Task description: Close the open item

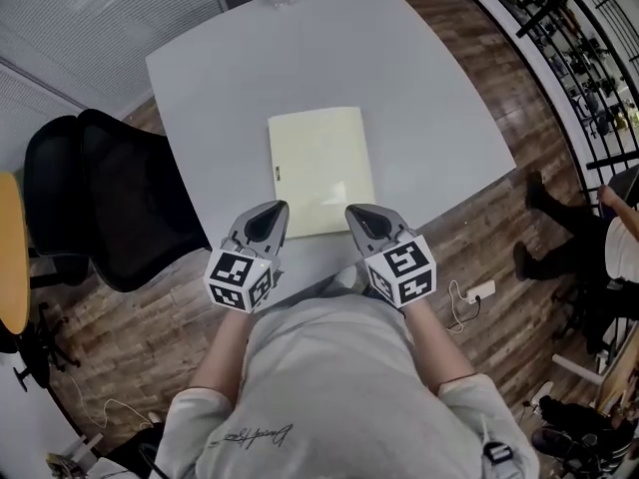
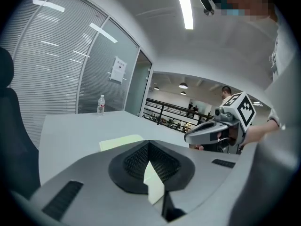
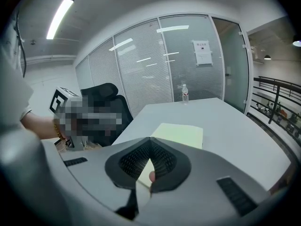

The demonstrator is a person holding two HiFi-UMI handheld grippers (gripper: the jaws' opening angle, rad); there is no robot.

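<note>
Seeing folder (image 1: 319, 163) shut flat already, so best hold left gripper (image 1: 276, 208) and right gripper (image 1: 355, 211), both pinched together empty, off it.

L tool (image 1: 277, 209), R tool (image 1: 355, 212) side by side, jaws together.

Head camera looks steeply down from the tabletop (image 1: 419, 88) near edge; cameras on the left tool (image 1: 270, 214) and right tool (image 1: 361, 215) skim low toward the far edge, all sharing the yellow folder (image 1: 319, 168).
</note>
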